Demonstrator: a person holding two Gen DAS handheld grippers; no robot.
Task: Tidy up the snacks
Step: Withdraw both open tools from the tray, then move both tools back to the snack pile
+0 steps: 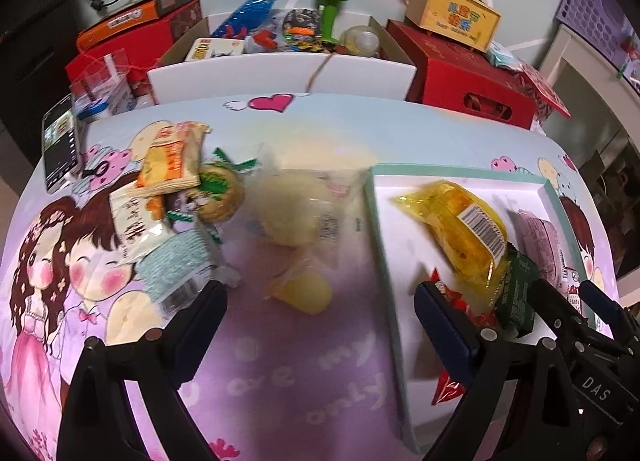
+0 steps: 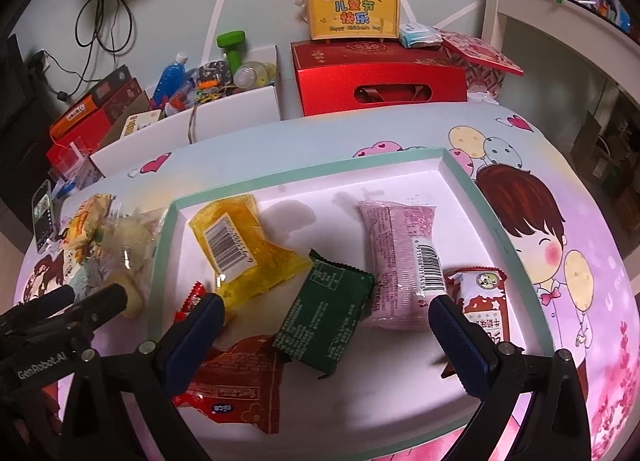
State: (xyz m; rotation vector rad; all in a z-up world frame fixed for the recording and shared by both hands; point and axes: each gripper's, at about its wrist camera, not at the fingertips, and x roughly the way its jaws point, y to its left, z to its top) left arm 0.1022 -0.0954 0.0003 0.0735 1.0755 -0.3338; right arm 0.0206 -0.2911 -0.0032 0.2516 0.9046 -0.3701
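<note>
A white tray with a teal rim (image 2: 312, 177) lies on the cartoon tablecloth. It holds a yellow packet (image 2: 240, 245), a green packet (image 2: 324, 321), a pink packet (image 2: 400, 261), a red packet (image 2: 236, 377) and a red-and-white packet (image 2: 484, 301). My right gripper (image 2: 328, 333) hovers open over the green packet, pads clear of it. My left gripper (image 1: 324, 321) is open left of the tray (image 1: 376, 221), above a small yellow snack (image 1: 304, 293) and a blurred clear bag of pastry (image 1: 296, 213). A pile of loose snack packets (image 1: 172, 181) sits further left.
A phone (image 1: 60, 141) lies at the table's left edge. Behind the table stand a white cardboard box of toys (image 1: 280, 73), a red gift box (image 1: 460, 77) with a yellow handled box (image 1: 452, 17) on it, and a purple basket (image 1: 592, 1) on a white shelf.
</note>
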